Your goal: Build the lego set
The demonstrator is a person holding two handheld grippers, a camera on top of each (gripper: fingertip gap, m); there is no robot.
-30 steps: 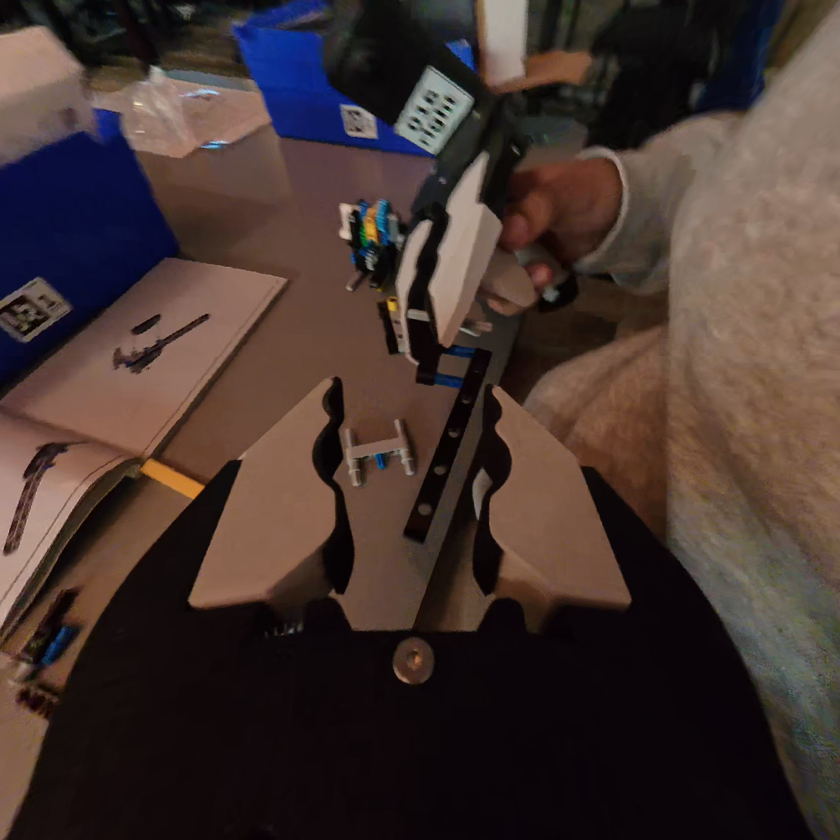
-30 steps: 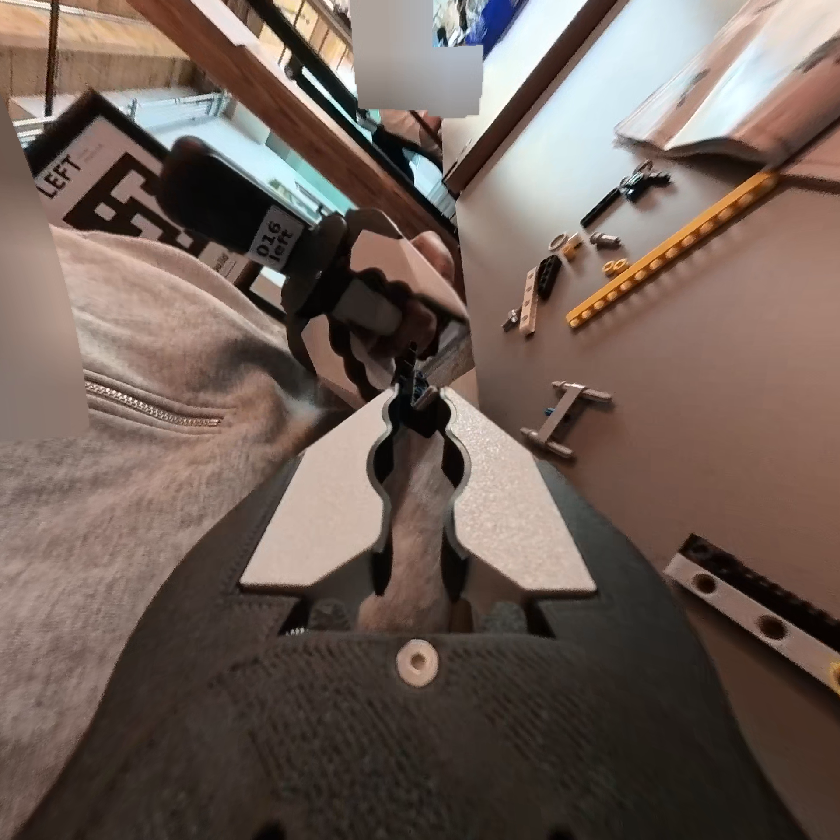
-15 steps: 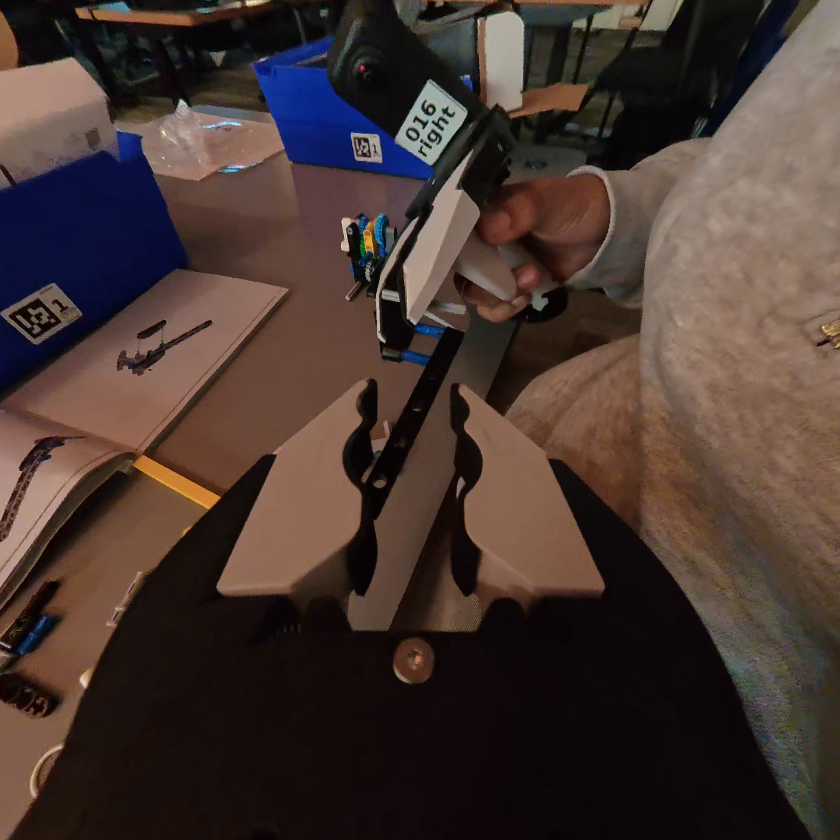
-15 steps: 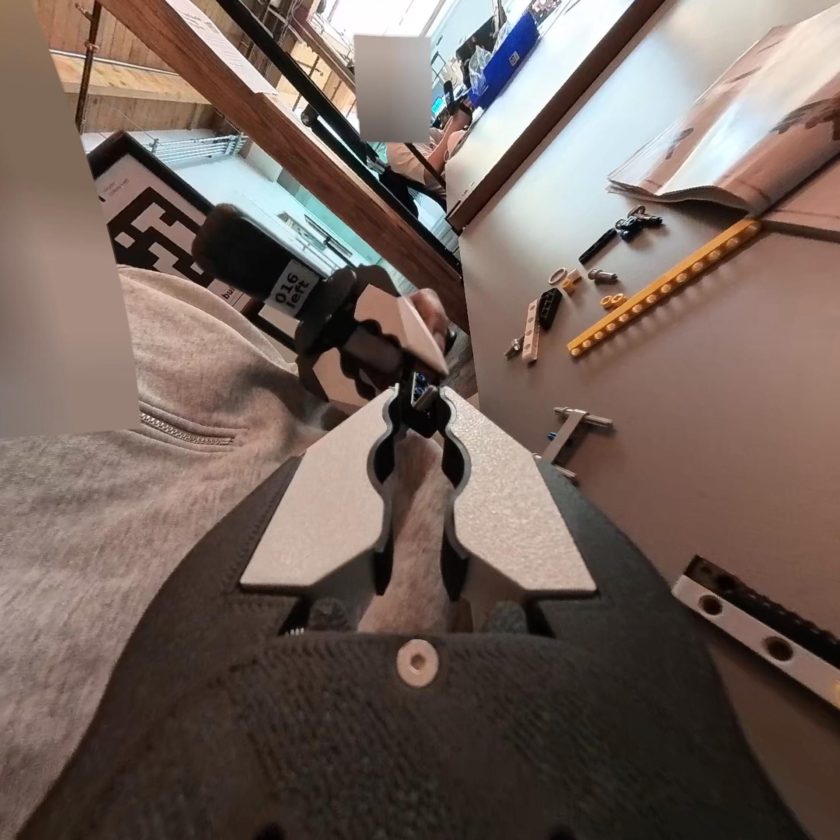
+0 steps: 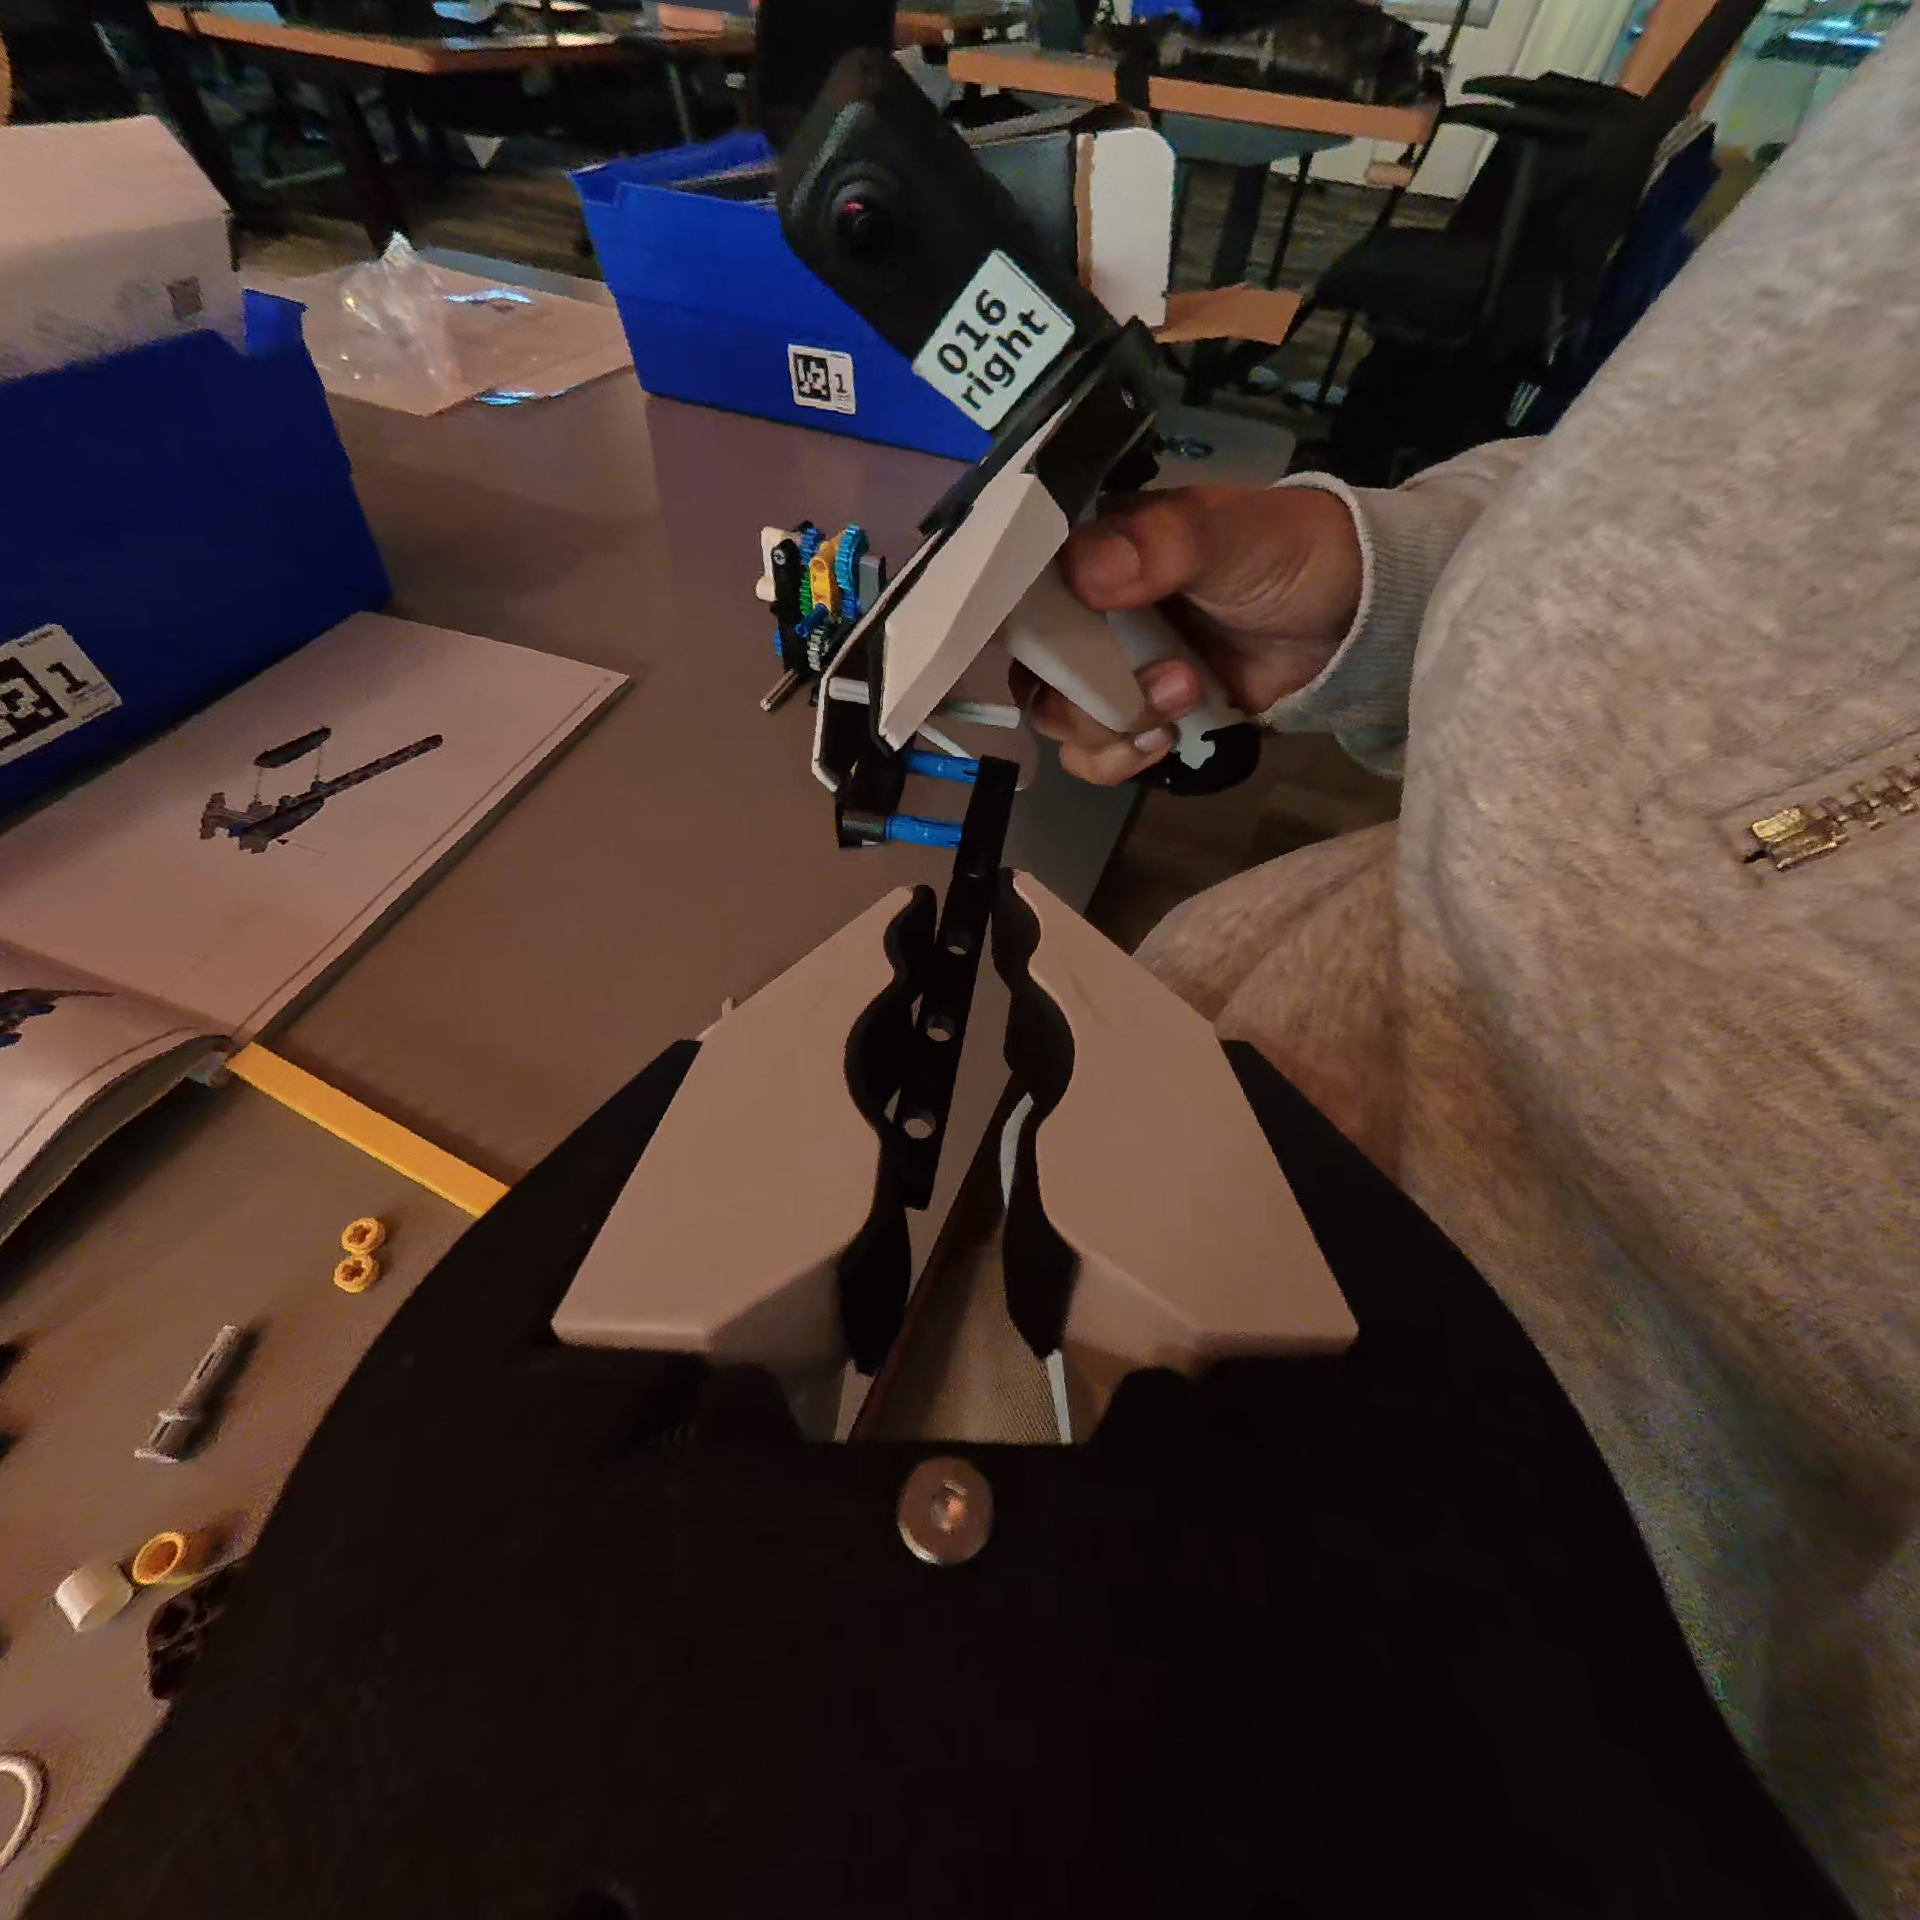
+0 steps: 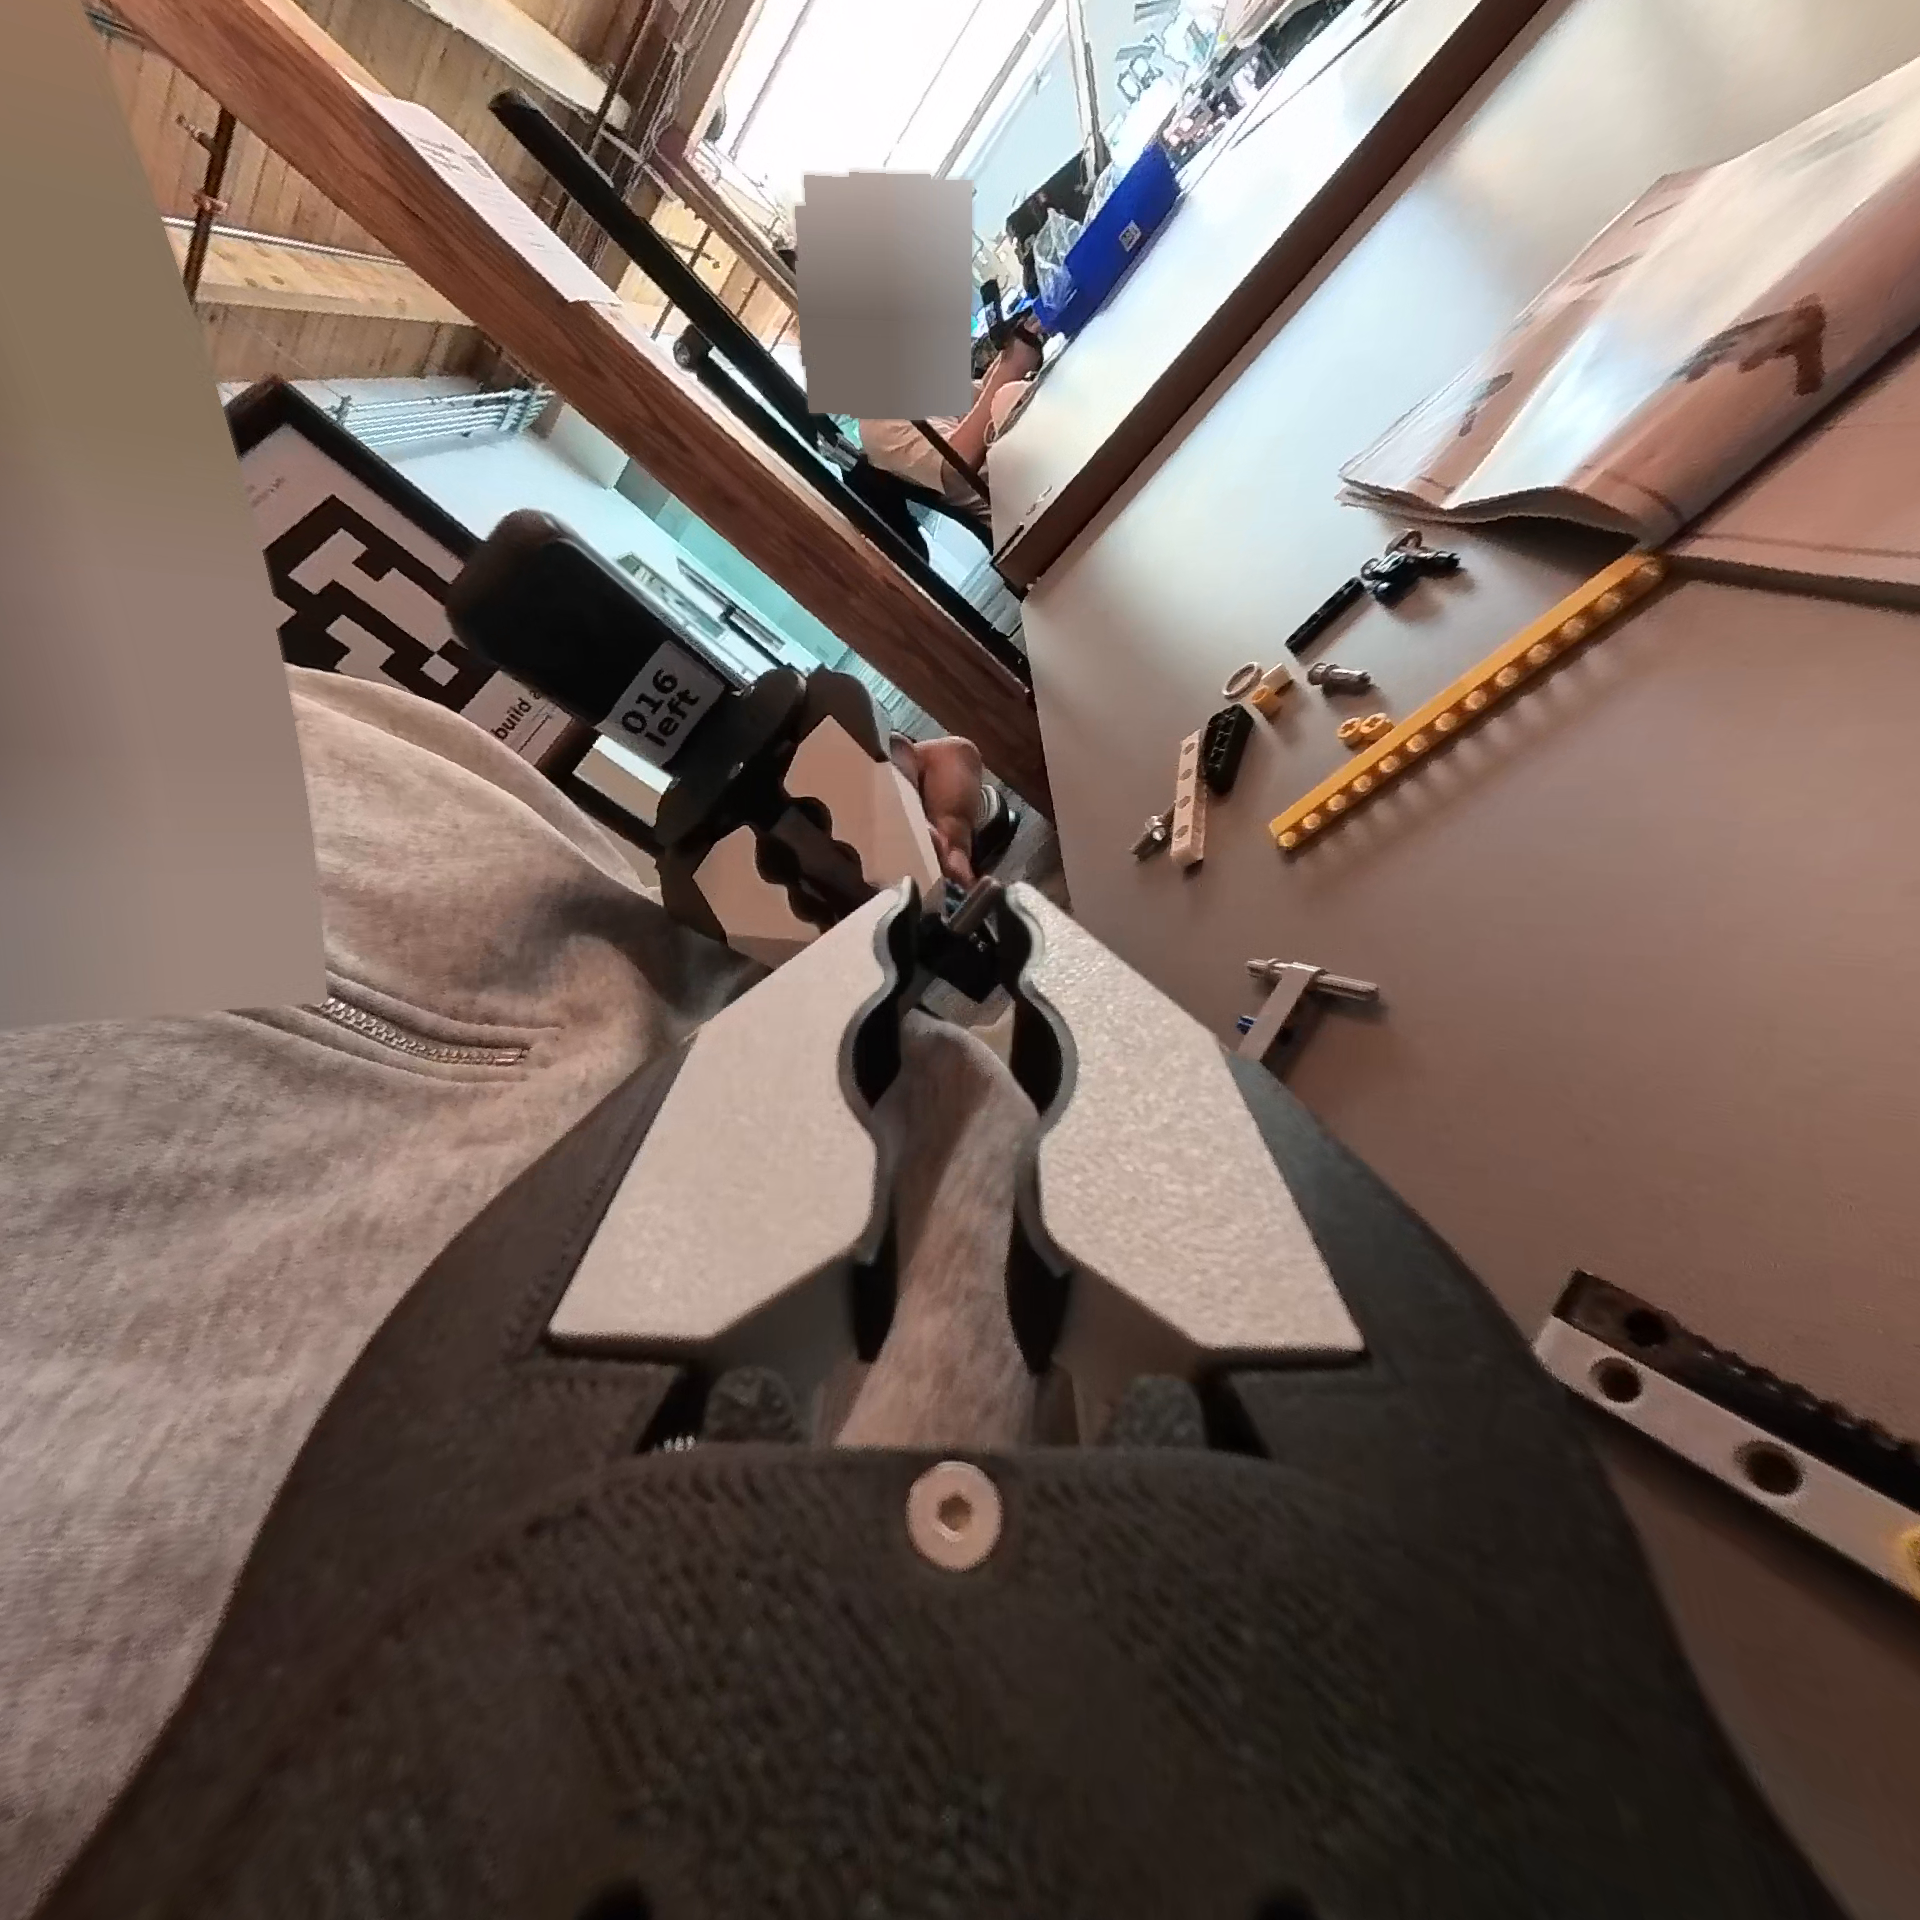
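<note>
My left gripper [image 5: 966, 896] is shut on a long black beam with holes [image 5: 951, 1023] and holds it upright above the table edge. My right gripper [image 6: 966, 912] is shut on a small black piece [image 6: 968, 940] with two blue pins [image 5: 930, 798] that stick out sideways. The top end of the beam stands right at the tips of these pins. In the left wrist view the right gripper [image 5: 847, 774] is just beyond my left fingers. In the right wrist view the left gripper [image 6: 800, 831] is close ahead.
An open instruction booklet [image 5: 312, 810] lies at the left, with a yellow beam [image 5: 353, 1127] by it. A colourful part-built assembly [image 5: 821, 592] stands farther back. Small loose parts [image 5: 358, 1252], a grey H-shaped piece [image 6: 1299, 1003] and a white and black beam [image 6: 1714, 1444] lie on the table. Blue bins [image 5: 727, 281] stand behind. The grippers are tip to tip, or close to it.
My left gripper closed on the black beam, which lay at the table edge, and lifted it up to the blue pins. The right gripper stayed shut and moved little.
</note>
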